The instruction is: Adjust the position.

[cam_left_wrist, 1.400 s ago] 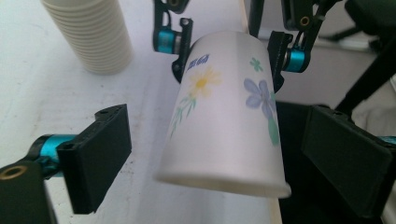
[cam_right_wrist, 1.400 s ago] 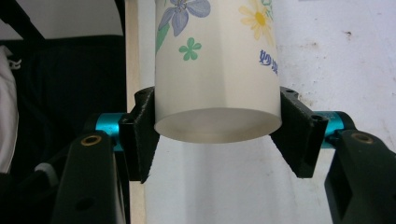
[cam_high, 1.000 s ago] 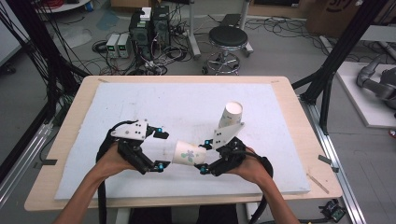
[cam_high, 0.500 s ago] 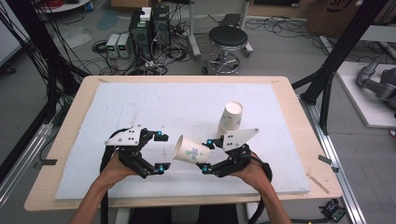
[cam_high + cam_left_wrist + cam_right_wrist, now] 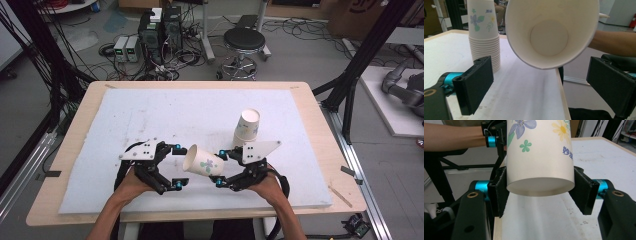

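A white paper cup (image 5: 202,161) with a flower print is held sideways above the mat, its base clamped in my shut right gripper (image 5: 221,168). In the right gripper view both pads press the cup (image 5: 540,157) near its bottom, gripper (image 5: 540,192). The cup's open mouth (image 5: 551,32) faces my left gripper (image 5: 178,166), which stands open just left of the rim without touching it. Its own view shows the left gripper (image 5: 541,75) with both jaws wide apart below the cup. A stack of matching cups (image 5: 246,127) stands upside down behind my right hand, stack (image 5: 484,40).
A white foam mat (image 5: 165,115) covers most of the wooden table (image 5: 320,130). The near table edge lies right under both hands. A stool (image 5: 244,40) and electronics stand on the floor beyond the table.
The left gripper has drawn back from the cup's mouth, toward the left and down. The cup has tipped so its mouth shows more, still in the right gripper.
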`<move>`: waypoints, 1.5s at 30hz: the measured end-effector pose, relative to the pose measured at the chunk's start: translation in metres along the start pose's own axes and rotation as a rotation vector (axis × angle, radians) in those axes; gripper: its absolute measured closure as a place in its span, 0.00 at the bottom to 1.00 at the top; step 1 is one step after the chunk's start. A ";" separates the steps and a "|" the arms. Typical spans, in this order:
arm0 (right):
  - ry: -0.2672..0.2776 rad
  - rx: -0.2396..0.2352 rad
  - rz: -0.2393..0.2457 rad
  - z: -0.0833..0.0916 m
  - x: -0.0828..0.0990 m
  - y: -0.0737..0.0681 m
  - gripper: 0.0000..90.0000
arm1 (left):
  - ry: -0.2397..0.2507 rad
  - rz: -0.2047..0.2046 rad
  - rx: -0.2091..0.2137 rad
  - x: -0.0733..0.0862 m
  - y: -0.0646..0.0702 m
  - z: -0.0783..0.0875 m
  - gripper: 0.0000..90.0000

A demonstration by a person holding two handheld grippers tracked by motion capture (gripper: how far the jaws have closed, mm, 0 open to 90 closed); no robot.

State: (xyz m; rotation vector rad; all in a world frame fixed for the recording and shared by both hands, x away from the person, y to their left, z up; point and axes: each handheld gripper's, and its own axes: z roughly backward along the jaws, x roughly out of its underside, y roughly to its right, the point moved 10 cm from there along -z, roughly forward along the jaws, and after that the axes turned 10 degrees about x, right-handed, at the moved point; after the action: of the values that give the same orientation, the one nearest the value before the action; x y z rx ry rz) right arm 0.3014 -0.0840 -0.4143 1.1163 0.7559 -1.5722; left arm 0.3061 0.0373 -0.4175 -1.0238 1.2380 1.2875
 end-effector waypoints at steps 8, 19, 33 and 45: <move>0.048 -0.027 -0.012 -0.002 0.002 -0.001 0.42 | 0.013 -0.014 0.032 -0.009 0.000 -0.011 0.08; 0.070 -0.040 -0.017 -0.007 0.007 -0.001 0.42 | 0.008 -0.017 0.062 -0.020 0.000 -0.022 0.08; 0.073 -0.066 -0.013 -0.009 0.007 -0.004 0.42 | 0.014 -0.019 0.099 -0.022 0.002 -0.029 0.18; 0.058 -0.061 -0.008 -0.013 0.009 -0.003 0.42 | 0.010 -0.045 0.101 -0.022 0.003 -0.028 0.37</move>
State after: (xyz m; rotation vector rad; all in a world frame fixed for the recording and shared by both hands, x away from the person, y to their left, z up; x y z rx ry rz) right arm 0.3014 -0.0752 -0.4276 1.1194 0.8417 -1.5192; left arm 0.3032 0.0074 -0.3982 -0.9818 1.2674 1.1746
